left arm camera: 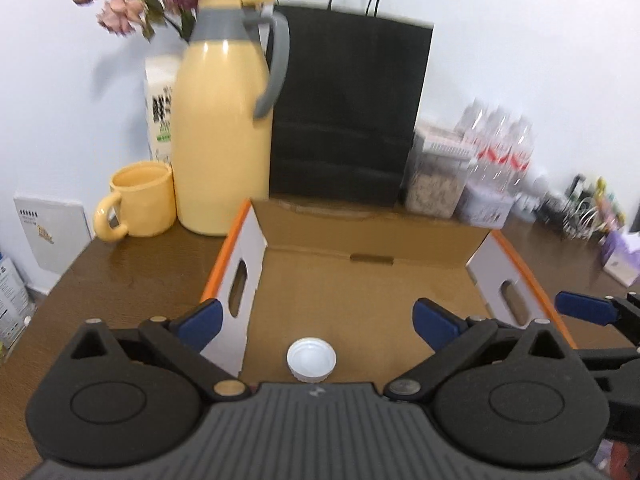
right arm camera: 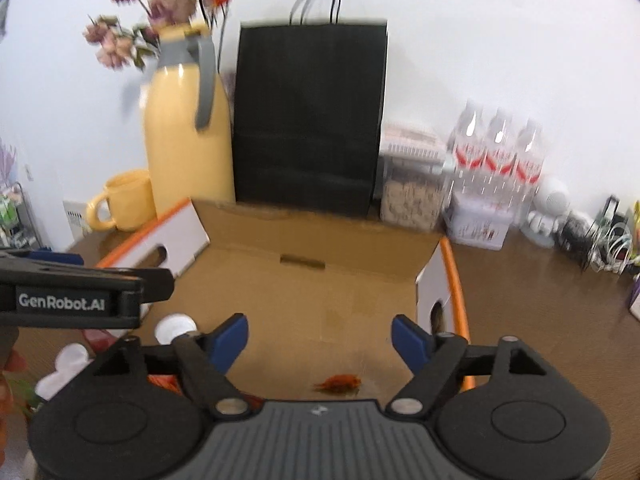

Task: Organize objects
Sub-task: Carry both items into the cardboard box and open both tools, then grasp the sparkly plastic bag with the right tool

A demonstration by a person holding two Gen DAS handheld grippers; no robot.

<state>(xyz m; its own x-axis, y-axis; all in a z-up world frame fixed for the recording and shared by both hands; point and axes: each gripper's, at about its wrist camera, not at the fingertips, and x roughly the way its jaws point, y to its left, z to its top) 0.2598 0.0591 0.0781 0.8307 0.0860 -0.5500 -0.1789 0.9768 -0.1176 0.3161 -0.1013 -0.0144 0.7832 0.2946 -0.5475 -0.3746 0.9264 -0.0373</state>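
Observation:
An open cardboard box [left arm camera: 360,280] with orange edges and white side flaps stands on the brown table. A white bottle cap [left arm camera: 311,360] lies on its floor, hollow side up. My left gripper [left arm camera: 318,322] hovers just above the cap, open, blue pads wide apart and empty. In the right wrist view a small orange-red scrap [right arm camera: 338,383] lies on the box [right arm camera: 320,280] floor. My right gripper [right arm camera: 320,344] is open over it and holds nothing. The left gripper [right arm camera: 72,296] shows at that view's left edge, with white caps [right arm camera: 176,326] below it.
Behind the box stand a yellow thermos jug [left arm camera: 222,128], a yellow mug [left arm camera: 140,204], a black paper bag [left arm camera: 348,112] and dried flowers [left arm camera: 120,8]. A clear cereal container [left arm camera: 436,184] and packed water bottles [left arm camera: 500,148] sit at the back right. Small clutter lines the far right.

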